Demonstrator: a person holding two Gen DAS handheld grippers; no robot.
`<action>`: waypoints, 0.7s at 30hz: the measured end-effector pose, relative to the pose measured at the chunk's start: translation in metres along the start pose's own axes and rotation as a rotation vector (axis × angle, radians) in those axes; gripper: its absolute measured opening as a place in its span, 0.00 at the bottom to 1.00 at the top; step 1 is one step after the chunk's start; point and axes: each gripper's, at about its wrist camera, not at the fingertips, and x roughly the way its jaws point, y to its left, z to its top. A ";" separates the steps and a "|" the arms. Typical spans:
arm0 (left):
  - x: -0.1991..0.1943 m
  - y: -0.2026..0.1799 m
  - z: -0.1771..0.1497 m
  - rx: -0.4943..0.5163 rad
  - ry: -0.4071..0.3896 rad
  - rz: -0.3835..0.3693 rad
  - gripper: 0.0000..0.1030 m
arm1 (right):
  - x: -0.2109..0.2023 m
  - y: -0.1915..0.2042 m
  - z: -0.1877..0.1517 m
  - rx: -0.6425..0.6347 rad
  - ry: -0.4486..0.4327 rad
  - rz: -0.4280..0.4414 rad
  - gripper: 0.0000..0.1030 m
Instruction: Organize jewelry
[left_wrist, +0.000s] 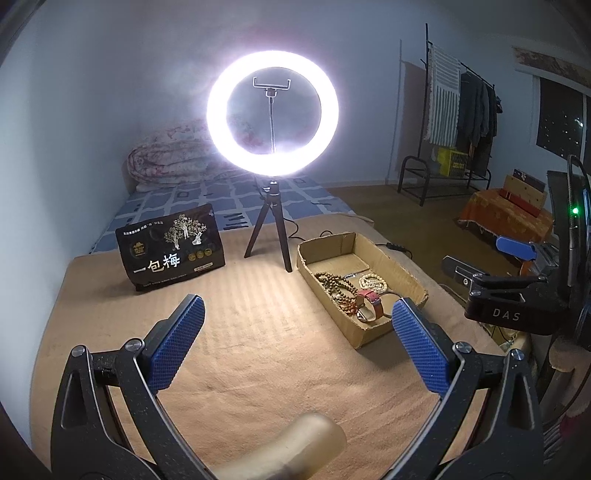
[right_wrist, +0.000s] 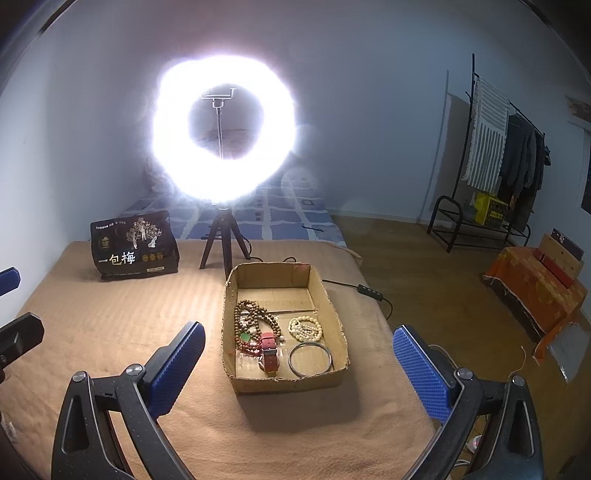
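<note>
A shallow cardboard box (right_wrist: 334, 306) (left_wrist: 400, 266) sits on the tan cloth. It holds brown bead strands (right_wrist: 255, 314) (left_wrist: 334, 282), a white bead bracelet (right_wrist: 304, 328) (left_wrist: 373, 282), a red-strapped watch (right_wrist: 269, 350) (left_wrist: 369, 301) and a silver bangle (right_wrist: 310, 358). My right gripper (right_wrist: 299, 350) is open and empty, above the box's near end. My left gripper (left_wrist: 297, 332) is open and empty, over bare cloth left of the box. The other gripper shows at the right edge of the left wrist view (left_wrist: 513, 295).
A lit ring light on a tripod (left_wrist: 272, 110) (right_wrist: 223, 129) stands behind the box, its cable (right_wrist: 365, 288) trailing right. A black snack bag (left_wrist: 171, 247) (right_wrist: 135, 245) stands at back left. A bed, clothes rack (right_wrist: 491, 155) and orange-draped box (right_wrist: 535, 288) lie beyond.
</note>
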 end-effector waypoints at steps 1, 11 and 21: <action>0.000 0.001 0.000 -0.001 0.000 0.000 1.00 | 0.000 0.000 0.000 0.002 0.000 0.001 1.00; -0.001 0.000 0.000 0.003 -0.002 0.001 1.00 | -0.001 -0.001 -0.002 0.002 0.004 -0.003 1.00; -0.001 0.003 0.001 0.013 -0.004 0.002 1.00 | -0.002 -0.002 -0.002 0.008 0.006 -0.004 1.00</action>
